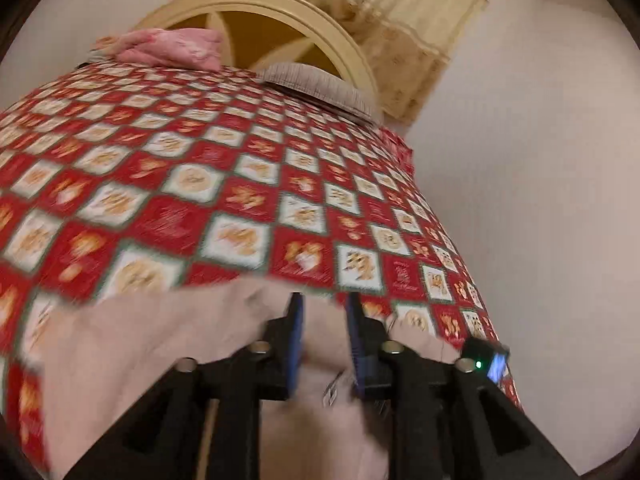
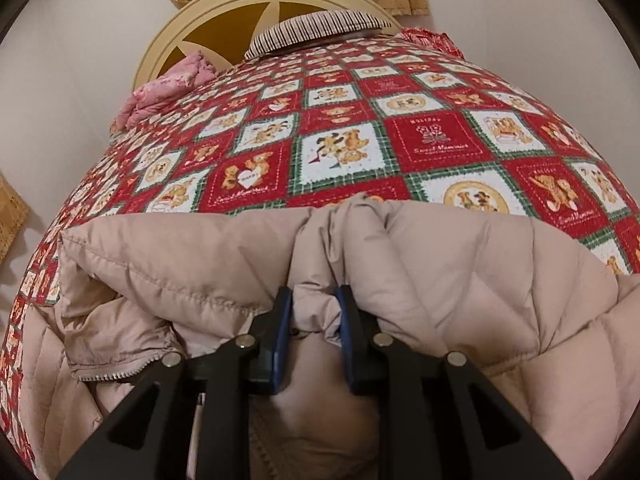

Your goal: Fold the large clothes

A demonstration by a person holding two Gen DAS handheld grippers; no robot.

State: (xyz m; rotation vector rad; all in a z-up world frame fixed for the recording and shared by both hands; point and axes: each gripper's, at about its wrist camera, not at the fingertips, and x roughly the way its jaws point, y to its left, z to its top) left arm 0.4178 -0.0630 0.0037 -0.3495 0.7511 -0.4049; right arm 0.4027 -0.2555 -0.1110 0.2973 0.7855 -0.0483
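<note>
Both grippers are held at a beige quilted jacket [image 2: 460, 264] spread on the red patchwork bedspread [image 2: 340, 120]. A bunched fold is clamped by the right gripper [image 2: 314, 304]; fabric lies between the parted fingers of the left gripper [image 1: 322, 312], and a grasp cannot be confirmed.

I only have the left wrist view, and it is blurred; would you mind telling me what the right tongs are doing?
Observer: The right tongs are pinching a bunched fold of the beige padded coat.
Operator: Thank you. Is a zipper visible?
Observer: Yes, a zipper edge shows at lower left.
Operator: What lies beyond the coat?
Observer: The bedspread shows teddy bears in its squares.
</note>
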